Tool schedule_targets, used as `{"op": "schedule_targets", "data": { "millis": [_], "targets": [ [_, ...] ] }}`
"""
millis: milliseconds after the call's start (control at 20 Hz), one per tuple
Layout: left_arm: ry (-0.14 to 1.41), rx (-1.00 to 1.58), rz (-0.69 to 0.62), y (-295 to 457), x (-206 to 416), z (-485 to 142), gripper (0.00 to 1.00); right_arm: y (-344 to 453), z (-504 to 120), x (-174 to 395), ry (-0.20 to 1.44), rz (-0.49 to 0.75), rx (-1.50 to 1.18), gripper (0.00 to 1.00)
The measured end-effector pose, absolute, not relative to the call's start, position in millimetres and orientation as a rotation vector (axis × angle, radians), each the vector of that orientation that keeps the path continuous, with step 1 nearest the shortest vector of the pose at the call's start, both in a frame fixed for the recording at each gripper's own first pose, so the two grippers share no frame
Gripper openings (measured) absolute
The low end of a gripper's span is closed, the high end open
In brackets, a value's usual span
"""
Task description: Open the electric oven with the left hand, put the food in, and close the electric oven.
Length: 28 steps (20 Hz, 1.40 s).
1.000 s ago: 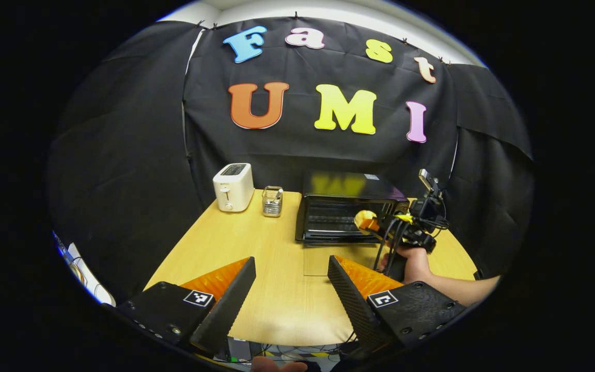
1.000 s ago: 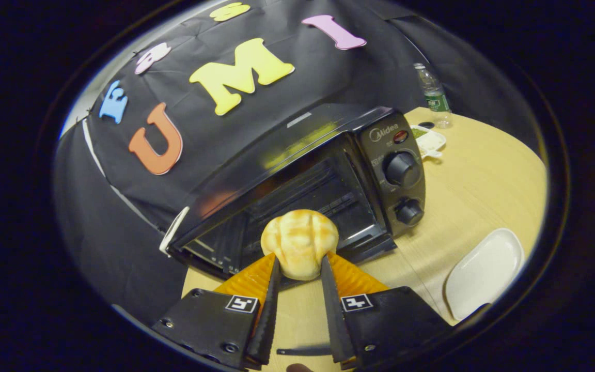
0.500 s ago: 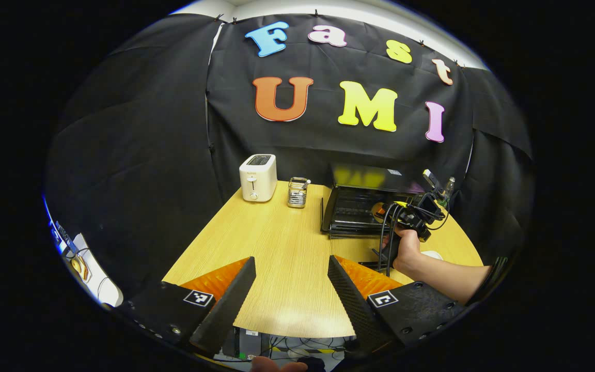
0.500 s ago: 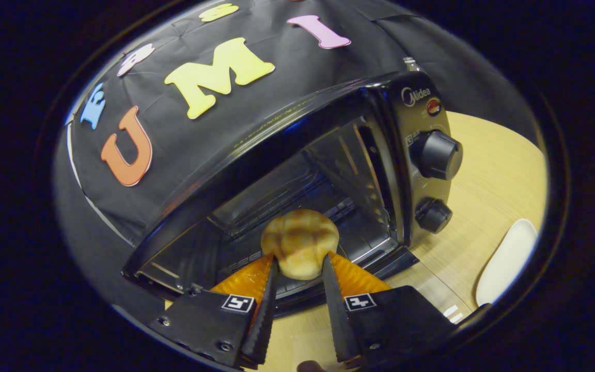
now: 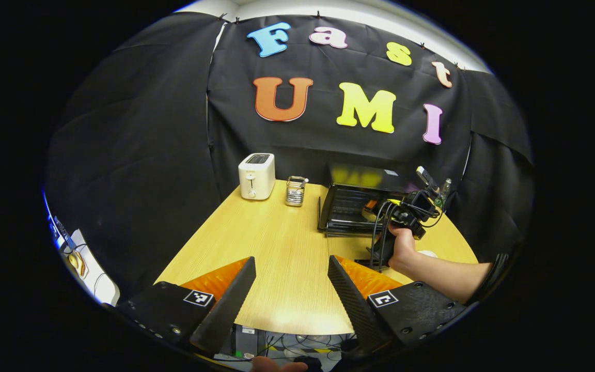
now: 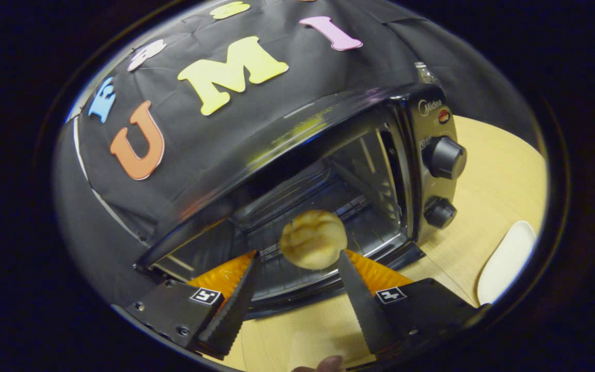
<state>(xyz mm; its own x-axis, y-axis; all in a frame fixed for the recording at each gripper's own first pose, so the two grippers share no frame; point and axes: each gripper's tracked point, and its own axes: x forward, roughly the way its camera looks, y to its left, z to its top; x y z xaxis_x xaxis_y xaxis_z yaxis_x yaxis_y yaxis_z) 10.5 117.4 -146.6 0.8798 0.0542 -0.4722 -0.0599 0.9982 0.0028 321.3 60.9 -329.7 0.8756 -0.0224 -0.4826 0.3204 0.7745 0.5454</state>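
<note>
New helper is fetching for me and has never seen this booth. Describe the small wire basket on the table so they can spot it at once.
Start at the wooden table and look to its far edge by the black cloth. Between the white toaster and the black electric oven stands the wire basket. It is the smallest of the three and see-through metal mesh, not a solid box like the other two.

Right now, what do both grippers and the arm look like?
Left gripper: two black blocky housings, each with a square black-and-white tag, carrying long wedge jaws with toothed inner faces and ribbed outer sides. Right gripper: same build. The left gripper view shows looped black cables hanging from it and a small device on top. The hand holding it joins a bare forearm.
</note>
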Motion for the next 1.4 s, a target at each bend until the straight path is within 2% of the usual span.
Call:
{"op": "schedule_targets", "data": {
  "millis": [350, 650, 1050, 1400],
  "targets": [
    [0.483, -0.04, -0.006, 96.3, 13.3, -155.6, 0.93, 88.5, -293.7, 222.9, 0.515, -0.088, 0.662, 0.94],
    [0.538, -0.049, -0.074, 66.4, 16.2, -197.5, 0.93, 67.2, -268.6, 133.0, 0.555, -0.014, 0.494, 0.94],
    [0.637, -0.022, -0.196, -7.8, 39.7, -281.6, 0.93, -18.9, -218.6, 41.7, 0.525, -0.074, 0.253, 0.95],
    [0.664, -0.009, -0.182, -68.5, 91.3, -362.6, 0.93, -77.3, -212.2, -10.4, 0.534, -0.128, 0.082, 0.96]
  ]
}}
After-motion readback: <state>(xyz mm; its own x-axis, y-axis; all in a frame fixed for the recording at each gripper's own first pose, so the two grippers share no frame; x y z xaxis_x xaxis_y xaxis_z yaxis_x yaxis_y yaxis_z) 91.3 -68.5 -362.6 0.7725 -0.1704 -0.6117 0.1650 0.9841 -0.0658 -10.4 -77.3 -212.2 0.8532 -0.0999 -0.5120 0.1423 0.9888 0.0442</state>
